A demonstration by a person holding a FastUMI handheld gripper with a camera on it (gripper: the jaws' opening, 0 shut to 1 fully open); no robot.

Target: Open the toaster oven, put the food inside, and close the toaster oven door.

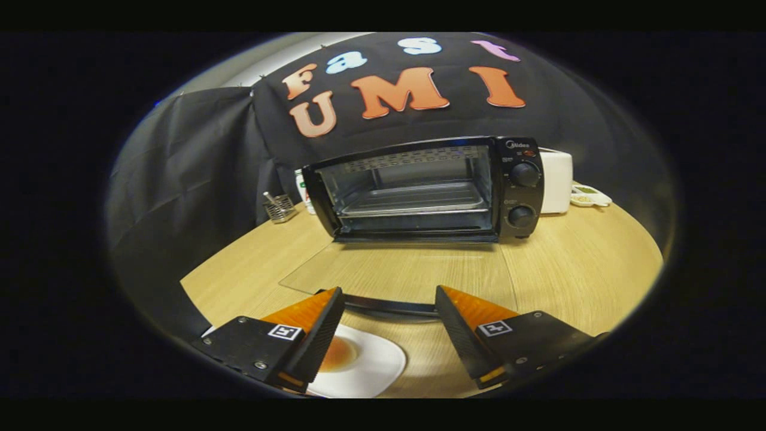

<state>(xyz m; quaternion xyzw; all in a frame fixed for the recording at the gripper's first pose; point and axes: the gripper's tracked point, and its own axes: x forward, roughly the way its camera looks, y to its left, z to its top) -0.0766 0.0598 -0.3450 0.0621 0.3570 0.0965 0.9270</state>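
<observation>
Gripper (389, 308) jaws wide apart (holding nothing), above fried egg (359, 359).

The toaster oven (422, 190) carries a small brand mark, "Midea", at the top of its control panel, just above the upper knob (525, 174). The tiny print beside both knobs is too small to read. Each finger of the claw (389, 311) bears a square black-and-white marker, without readable words.

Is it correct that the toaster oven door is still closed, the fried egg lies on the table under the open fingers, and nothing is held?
Not quite. In the gripper view the toaster oven door is already open, folded down flat onto the table. The rest holds: the fried egg lies under the open fingers, which hold nothing.
</observation>
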